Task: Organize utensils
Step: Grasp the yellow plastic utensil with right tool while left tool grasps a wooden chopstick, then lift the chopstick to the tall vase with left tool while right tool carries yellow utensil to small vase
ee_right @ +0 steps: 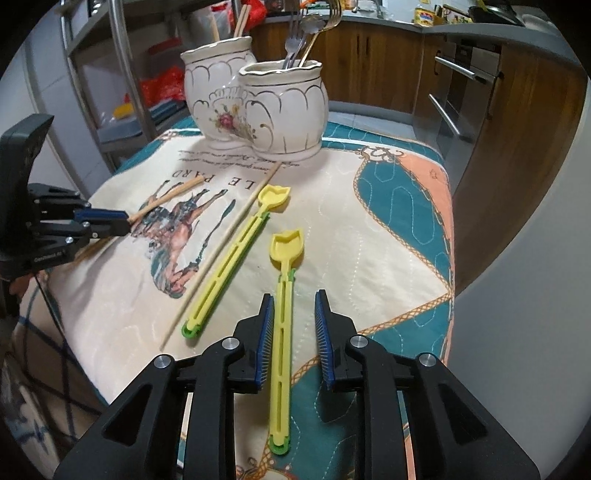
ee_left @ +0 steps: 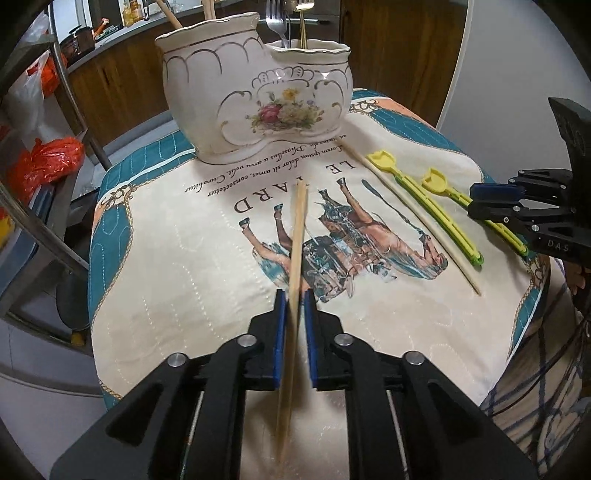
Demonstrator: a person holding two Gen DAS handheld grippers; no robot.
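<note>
Utensils are seen spread over a quilted horse-print cloth (ee_left: 155,258) covering the surface. A wooden chopstick (ee_left: 295,251) is pinched between the blue pads of the left tongs (ee_left: 294,314), its far end raised toward the ceramic holder (ee_left: 255,99). A second chopstick (ee_left: 410,210) lies flat on the cloth, just beside a yellow-green spoon (ee_right: 229,258). Another yellow-green spoon (ee_right: 282,325) lies between the spread fingers of the right tongs (ee_right: 294,314), close to the left pad; contact cannot be told. The holder, a two-pot piece with gold trim and flowers, stands at the far end of the cloth; forks (ee_right: 295,40) are held in its lower pot and chopsticks (ee_right: 242,20) in its taller pot.
</note>
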